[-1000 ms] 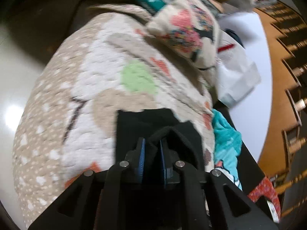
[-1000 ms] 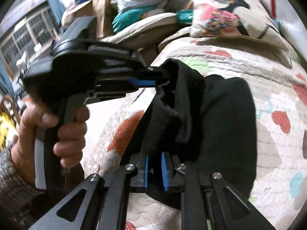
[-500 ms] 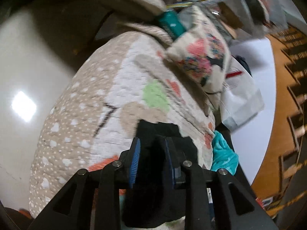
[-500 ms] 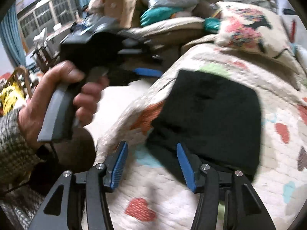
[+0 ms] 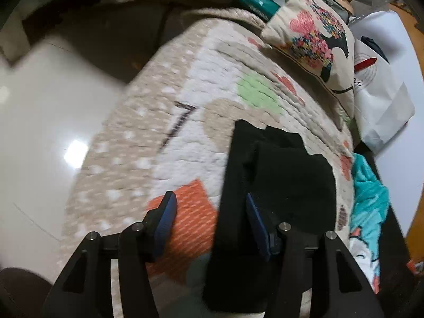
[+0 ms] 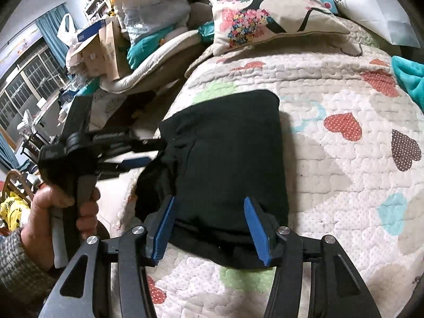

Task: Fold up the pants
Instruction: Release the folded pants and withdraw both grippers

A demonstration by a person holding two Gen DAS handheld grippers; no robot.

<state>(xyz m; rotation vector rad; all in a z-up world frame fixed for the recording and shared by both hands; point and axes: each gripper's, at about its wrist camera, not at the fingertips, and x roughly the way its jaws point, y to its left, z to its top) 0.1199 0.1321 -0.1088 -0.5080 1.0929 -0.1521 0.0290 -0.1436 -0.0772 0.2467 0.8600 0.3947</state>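
The black pants (image 6: 228, 159) lie folded into a compact rectangle on the heart-patterned quilt (image 6: 344, 159); they also show in the left wrist view (image 5: 278, 185). My right gripper (image 6: 209, 228) is open and empty, its blue pads (image 6: 164, 228) straddling the near edge of the pants. My left gripper (image 5: 212, 222) is open, its right pad (image 5: 257, 225) over the pants' left edge. It also shows in the right wrist view (image 6: 143, 153), held at the left side of the pants, jaws apart.
A floral cushion (image 6: 265, 16) and a white bag (image 6: 371, 5) lie at the far end of the bed. A teal cloth (image 5: 368, 198) lies on the right. The quilt drops off on the left to a glossy floor (image 5: 39, 132). Clutter is piled beyond (image 6: 148, 21).
Both grippers were shut on the lifted pants a second ago. They opened and let go, and the pants now lie flat and folded. Both grippers have drawn back slightly.
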